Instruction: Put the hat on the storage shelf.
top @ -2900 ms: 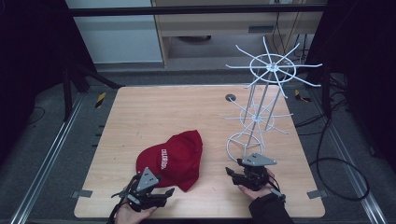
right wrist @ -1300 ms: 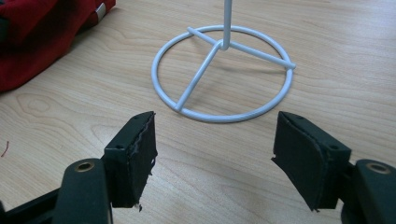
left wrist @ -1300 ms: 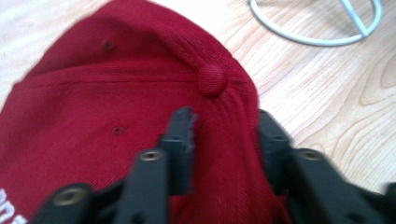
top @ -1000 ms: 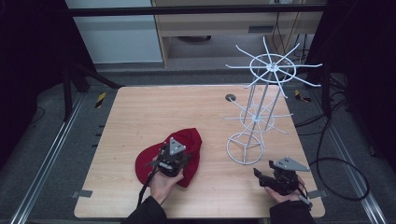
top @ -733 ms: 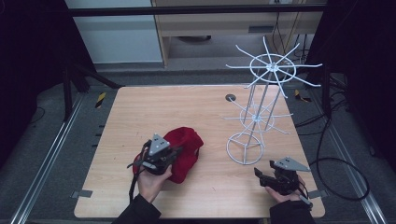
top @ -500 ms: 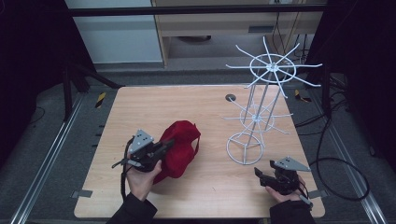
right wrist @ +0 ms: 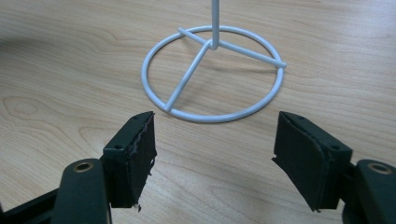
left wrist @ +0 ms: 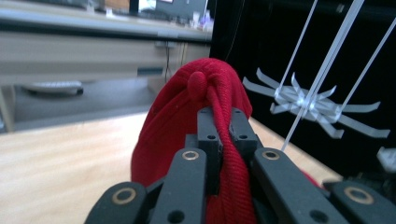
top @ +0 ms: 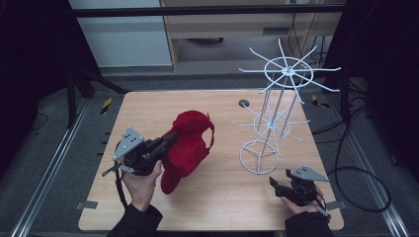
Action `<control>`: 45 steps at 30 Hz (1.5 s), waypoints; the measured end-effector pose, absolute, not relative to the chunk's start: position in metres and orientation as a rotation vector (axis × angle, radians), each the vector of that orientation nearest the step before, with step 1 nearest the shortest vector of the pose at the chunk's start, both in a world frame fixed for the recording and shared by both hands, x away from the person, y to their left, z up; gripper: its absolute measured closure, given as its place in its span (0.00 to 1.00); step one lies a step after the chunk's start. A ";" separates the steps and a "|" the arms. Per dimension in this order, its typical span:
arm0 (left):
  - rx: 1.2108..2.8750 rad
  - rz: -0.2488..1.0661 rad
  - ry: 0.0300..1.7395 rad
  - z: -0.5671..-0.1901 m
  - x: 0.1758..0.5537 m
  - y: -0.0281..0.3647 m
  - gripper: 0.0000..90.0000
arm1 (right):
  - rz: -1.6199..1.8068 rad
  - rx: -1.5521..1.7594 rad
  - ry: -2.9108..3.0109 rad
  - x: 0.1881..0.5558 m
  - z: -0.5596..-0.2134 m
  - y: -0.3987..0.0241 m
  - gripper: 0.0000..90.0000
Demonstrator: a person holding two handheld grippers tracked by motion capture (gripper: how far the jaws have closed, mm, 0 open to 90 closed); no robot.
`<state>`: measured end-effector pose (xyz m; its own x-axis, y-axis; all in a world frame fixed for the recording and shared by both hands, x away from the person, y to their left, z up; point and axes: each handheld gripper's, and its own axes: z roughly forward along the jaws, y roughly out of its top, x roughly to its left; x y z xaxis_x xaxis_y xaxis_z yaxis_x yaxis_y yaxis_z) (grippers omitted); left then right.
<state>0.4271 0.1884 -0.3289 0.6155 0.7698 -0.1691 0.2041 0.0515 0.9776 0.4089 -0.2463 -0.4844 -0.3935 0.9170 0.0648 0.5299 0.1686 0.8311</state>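
A red cap [top: 190, 140] hangs lifted off the wooden table [top: 217, 197], its lower edge near the tabletop. My left gripper [top: 168, 140] is shut on the cap's fabric at its left side. In the left gripper view a fold of the red cap [left wrist: 212, 121] runs between the closed jaws, with the crown button above them. A white wire hat stand [top: 276, 106] rises right of the cap on a ring base [right wrist: 212, 74]. My right gripper [top: 279, 185] rests low near the table's front right corner, open and holding nothing, just in front of the ring base.
A small dark round disc [top: 243, 103] lies on the table behind the stand. Metal rails [top: 49, 168] run along both sides of the table. Cables [top: 356, 173] lie on the floor at the right. A cabinet [top: 237, 29] stands beyond the far edge.
My left gripper came onto the cap, shut on it and lifted it, swinging left so the cap hangs bunched. My right gripper drew back toward the front right corner and stayed open.
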 end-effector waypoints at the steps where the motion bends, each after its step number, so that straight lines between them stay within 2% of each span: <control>1: 1.482 0.524 0.857 -0.325 0.428 0.188 0.95 | 1.126 1.366 1.993 0.409 -0.484 -0.246 0.33; 33: 1.238 0.570 0.707 -0.197 0.435 0.159 0.95 | 1.122 1.351 1.983 0.411 -0.486 -0.248 0.32; 45: 1.174 0.543 0.687 -0.173 0.443 0.149 0.95 | 1.128 1.361 1.985 0.411 -0.485 -0.248 0.32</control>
